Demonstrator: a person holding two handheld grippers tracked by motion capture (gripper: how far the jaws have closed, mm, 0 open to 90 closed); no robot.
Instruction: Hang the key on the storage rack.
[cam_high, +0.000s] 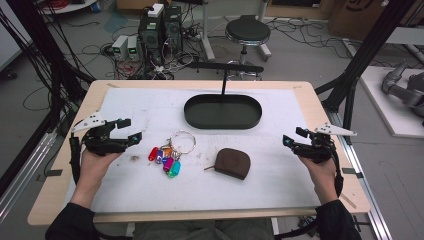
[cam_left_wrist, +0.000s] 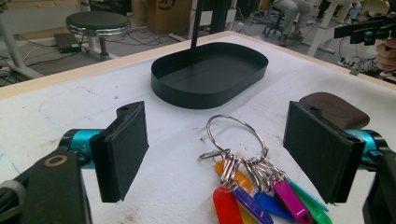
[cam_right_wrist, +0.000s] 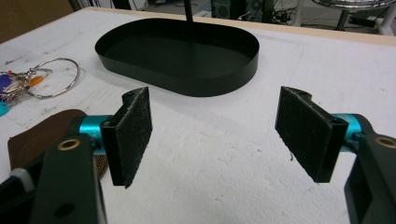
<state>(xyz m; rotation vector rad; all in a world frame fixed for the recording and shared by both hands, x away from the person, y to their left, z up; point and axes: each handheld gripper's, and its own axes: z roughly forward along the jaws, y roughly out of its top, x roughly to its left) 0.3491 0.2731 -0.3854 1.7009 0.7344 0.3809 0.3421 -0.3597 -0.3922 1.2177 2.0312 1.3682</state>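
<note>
My left gripper (cam_high: 127, 129) jaws apart, empty, key ring (cam_high: 170, 152) with coloured tags just ahead. My right gripper (cam_high: 294, 137) jaws apart, empty. Brown pouch (cam_high: 232, 163) between grippers. Black oval tray (cam_high: 222, 111) beyond, mid-table (cam_high: 125, 105).

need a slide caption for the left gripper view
Open left gripper poised over a key ring with coloured tags, black oval tray behind.
</note>
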